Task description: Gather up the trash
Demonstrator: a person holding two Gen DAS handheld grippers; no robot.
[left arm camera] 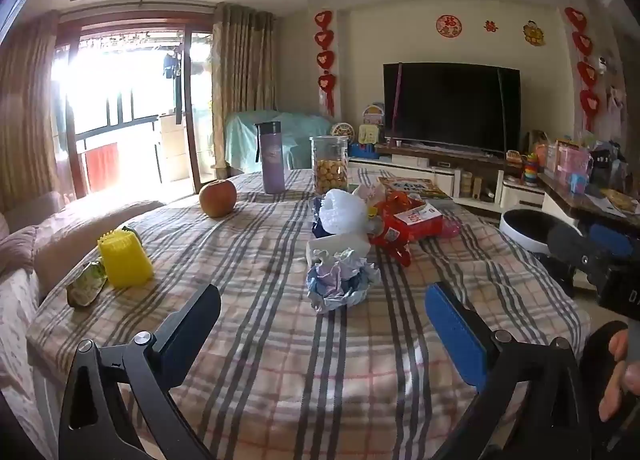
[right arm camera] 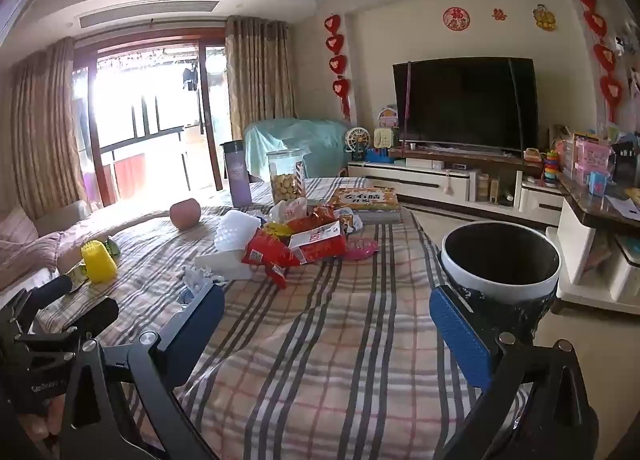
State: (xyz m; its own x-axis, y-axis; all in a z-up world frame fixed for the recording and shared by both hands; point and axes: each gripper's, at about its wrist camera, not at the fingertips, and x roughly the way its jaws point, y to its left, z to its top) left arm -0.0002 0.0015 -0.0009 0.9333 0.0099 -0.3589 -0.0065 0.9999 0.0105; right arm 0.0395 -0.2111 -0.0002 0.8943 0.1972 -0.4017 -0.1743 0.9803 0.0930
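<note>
Plaid tablecloth (left arm camera: 280, 340) (trash-strewn) faces dark television (left arm camera: 452, 105).

In the left wrist view, the trash bin (left arm camera: 524, 230) to the right of the crumpled paper (left arm camera: 340, 284) is half covered by the right gripper (left arm camera: 592, 256), whose jaws cannot be made out there. The red snack bags (right arm camera: 296, 244) hide whatever lies beneath them. In the right wrist view, that gripper's near finger (right arm camera: 196, 324) covers most of the crumpled paper. The print on the book (right arm camera: 366, 197) behind the bags is too small to read.
</note>
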